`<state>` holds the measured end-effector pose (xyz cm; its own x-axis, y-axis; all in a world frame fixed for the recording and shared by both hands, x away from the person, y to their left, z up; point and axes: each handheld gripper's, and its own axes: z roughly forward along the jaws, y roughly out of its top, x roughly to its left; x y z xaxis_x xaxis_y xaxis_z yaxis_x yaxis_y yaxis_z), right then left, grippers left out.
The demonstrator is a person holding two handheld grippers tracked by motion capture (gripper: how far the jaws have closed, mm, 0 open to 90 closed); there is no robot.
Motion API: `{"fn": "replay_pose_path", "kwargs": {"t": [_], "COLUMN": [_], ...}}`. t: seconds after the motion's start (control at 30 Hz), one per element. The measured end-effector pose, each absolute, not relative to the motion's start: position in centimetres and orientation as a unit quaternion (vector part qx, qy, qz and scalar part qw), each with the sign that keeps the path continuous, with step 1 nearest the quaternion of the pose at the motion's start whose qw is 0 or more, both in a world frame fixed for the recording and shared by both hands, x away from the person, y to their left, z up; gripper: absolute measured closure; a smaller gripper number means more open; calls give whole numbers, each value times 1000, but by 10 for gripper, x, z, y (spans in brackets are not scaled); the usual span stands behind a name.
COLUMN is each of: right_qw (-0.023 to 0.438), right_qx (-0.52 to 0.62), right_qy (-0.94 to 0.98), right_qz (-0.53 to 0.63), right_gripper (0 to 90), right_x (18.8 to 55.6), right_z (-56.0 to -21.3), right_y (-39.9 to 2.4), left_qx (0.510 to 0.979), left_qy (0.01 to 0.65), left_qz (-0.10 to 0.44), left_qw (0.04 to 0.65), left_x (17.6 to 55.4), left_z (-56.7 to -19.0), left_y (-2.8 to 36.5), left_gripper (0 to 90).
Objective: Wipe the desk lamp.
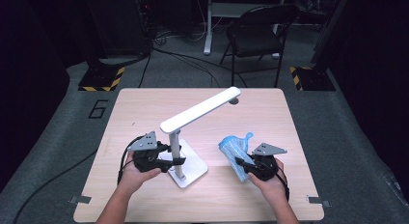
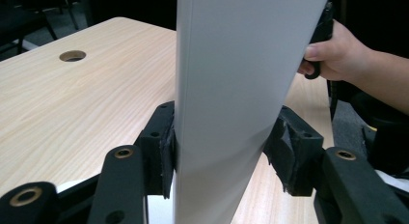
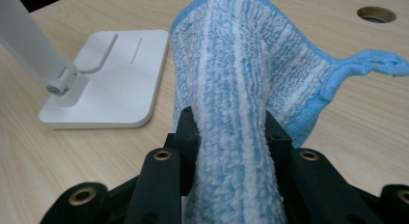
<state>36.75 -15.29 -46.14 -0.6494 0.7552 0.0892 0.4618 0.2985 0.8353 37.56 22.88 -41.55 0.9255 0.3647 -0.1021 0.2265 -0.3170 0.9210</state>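
In the high view, a white desk lamp [image 1: 185,137] stands on the wooden counter [image 1: 144,108], its flat base near the front middle and its long head slanting up toward the far right. The left gripper [image 1: 170,159] reaches in from the left at the lamp's upright post, just above the base. The right gripper [image 1: 242,165] is well apart to the right and holds a blue-and-white striped cloth [image 1: 235,146] that sticks up from it.

In the left gripper view, the white post [image 2: 231,89] stands between the two black fingers [image 2: 159,147]. The left finger lies against it; the right one seems to stand a sliver off.

In the right gripper view, the fingers [image 3: 185,137] are clamped on a bunched fold of the cloth [image 3: 236,89], whose free end spreads over the counter beside the lamp's base [image 3: 113,79].
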Motion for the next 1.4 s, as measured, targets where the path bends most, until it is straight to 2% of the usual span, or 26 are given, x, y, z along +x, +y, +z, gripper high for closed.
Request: {"fn": "replay_pose_path", "kwargs": {"t": [0.23, 0.47, 0.83, 1.13, 1.4], "right_qw": [160, 157, 155, 156, 156], "right_qx": [391, 389, 384, 384, 380], "right_qy": [786, 789, 790, 791, 793], "right_qz": [451, 448, 452, 450, 450], "right_gripper": [677, 675, 672, 669, 669], "right_x": [369, 367, 366, 366, 367], "right_z": [-464, -464, -464, -464, -466], "right_y": [-155, -151, -148, -148, -149], "left_qx": [811, 814, 813, 813, 800], "left_qy": [165, 153, 147, 163, 211], "left_qz": [47, 29, 26, 48, 79], "left_qw": [559, 560, 562, 557, 557], "left_x": [373, 367, 365, 369, 374], "left_z": [-416, -416, -417, -416, -416], "left_y": [232, 235, 233, 226, 216], "left_gripper": [474, 542, 555, 559, 561]}}
